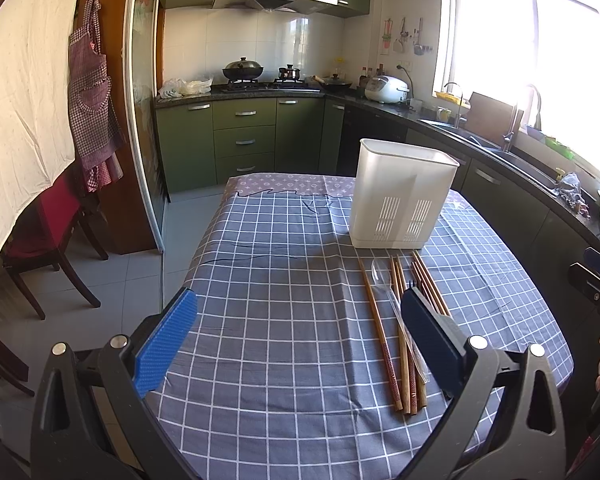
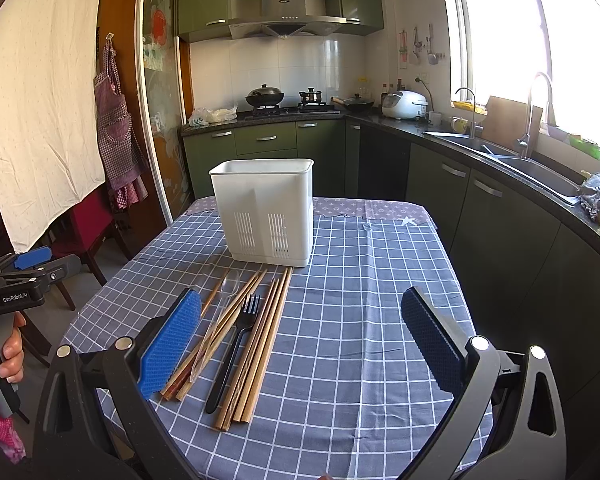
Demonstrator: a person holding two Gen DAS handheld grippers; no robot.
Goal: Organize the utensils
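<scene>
A white plastic utensil holder stands upright on the checked tablecloth. In front of it lie several wooden chopsticks, a clear plastic spoon and a black plastic fork. My left gripper is open and empty, above the table to the left of the utensils; its right finger hides part of them. My right gripper is open and empty, above the table to the right of the utensils. The left gripper also shows at the left edge of the right wrist view.
The table has a grey-blue checked cloth. A kitchen counter with sink runs along the right. A red chair stands left of the table. A stove with pans is at the back.
</scene>
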